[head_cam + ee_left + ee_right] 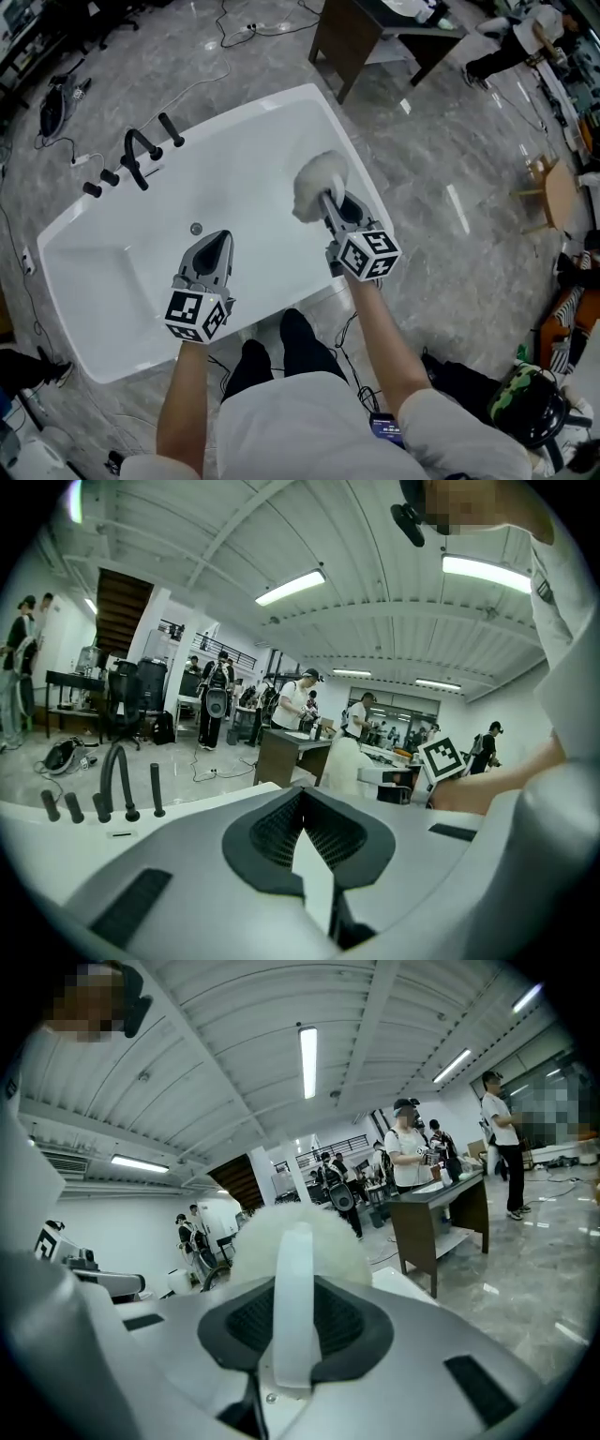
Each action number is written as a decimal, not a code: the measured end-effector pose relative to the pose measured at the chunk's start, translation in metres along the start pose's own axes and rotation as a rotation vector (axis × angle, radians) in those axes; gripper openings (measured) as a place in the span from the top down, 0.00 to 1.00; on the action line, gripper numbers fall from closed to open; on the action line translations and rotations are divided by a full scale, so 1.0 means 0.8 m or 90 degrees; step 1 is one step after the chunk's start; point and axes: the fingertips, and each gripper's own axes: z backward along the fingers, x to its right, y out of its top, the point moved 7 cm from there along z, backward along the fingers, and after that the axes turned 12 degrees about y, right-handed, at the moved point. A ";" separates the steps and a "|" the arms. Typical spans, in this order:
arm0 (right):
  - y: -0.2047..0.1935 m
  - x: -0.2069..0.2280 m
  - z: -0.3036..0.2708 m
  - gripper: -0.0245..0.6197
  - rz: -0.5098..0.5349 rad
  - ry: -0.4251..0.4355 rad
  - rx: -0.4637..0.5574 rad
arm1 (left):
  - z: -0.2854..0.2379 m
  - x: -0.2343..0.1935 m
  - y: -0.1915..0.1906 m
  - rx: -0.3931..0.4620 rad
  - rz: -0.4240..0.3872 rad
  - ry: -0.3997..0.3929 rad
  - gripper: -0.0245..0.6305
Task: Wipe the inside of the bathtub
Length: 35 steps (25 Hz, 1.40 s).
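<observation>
My right gripper (pixel 330 202) clamps the handle of a fluffy white brush (pixel 317 178) over the right end of the bathtub (pixel 246 150), while my left gripper (pixel 223 240), jaws together and empty, hovers mid-tub.

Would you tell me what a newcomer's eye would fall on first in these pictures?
First comes the big white bathtub, standing on the grey stone floor of a busy workshop, with a black tap on its far left rim. Next is the fluffy white duster, gripped by its handle in the right tongs over the tub's right side. The left tongs hang shut and empty over the tub's near side.
</observation>
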 end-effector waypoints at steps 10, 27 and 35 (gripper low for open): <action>-0.054 0.147 -0.132 0.82 -0.047 0.015 -0.006 | -0.118 -0.002 -0.019 -0.010 -0.002 0.025 0.95; -0.198 0.356 -0.309 0.82 -0.104 -0.034 -0.008 | -0.227 -0.043 -0.161 -0.040 -0.002 0.076 0.95; -0.203 0.421 -0.363 0.82 -0.070 -0.056 -0.001 | -0.246 -0.060 -0.209 -0.062 0.013 0.094 0.95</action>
